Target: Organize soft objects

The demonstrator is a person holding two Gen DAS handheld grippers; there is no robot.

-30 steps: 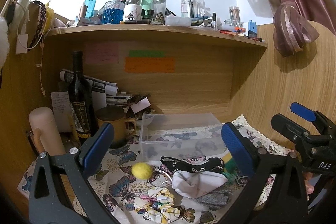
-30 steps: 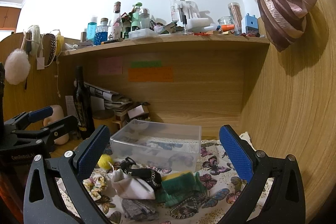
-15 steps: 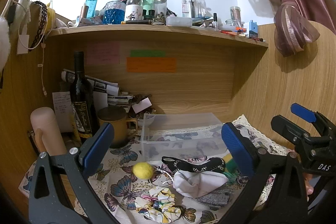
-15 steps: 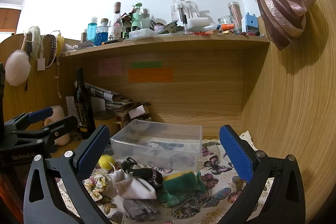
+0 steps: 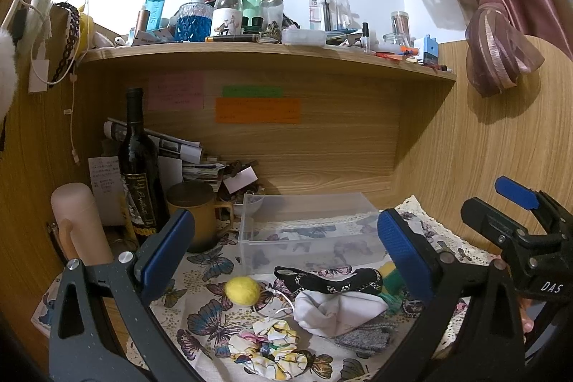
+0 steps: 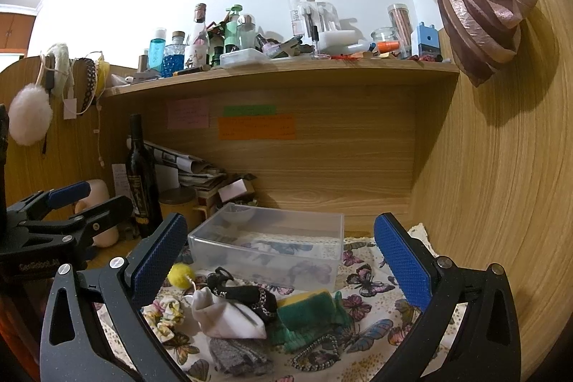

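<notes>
A pile of soft things lies on the butterfly cloth in front of a clear plastic box: a yellow pompom, a floral scrunchie, a white sock, a black patterned headband, a grey cloth and a green cloth. The box holds none of them. My left gripper is open and empty above the pile. My right gripper is open and empty, to the right of the left one.
A dark wine bottle, a mustard mug and a pink bottle stand at the left. Papers are stacked at the back. A cluttered shelf runs overhead. Wooden walls close the desk on the back and the right.
Both views have drifted only slightly. Nothing on the cloth has moved, and both grippers stay open.
</notes>
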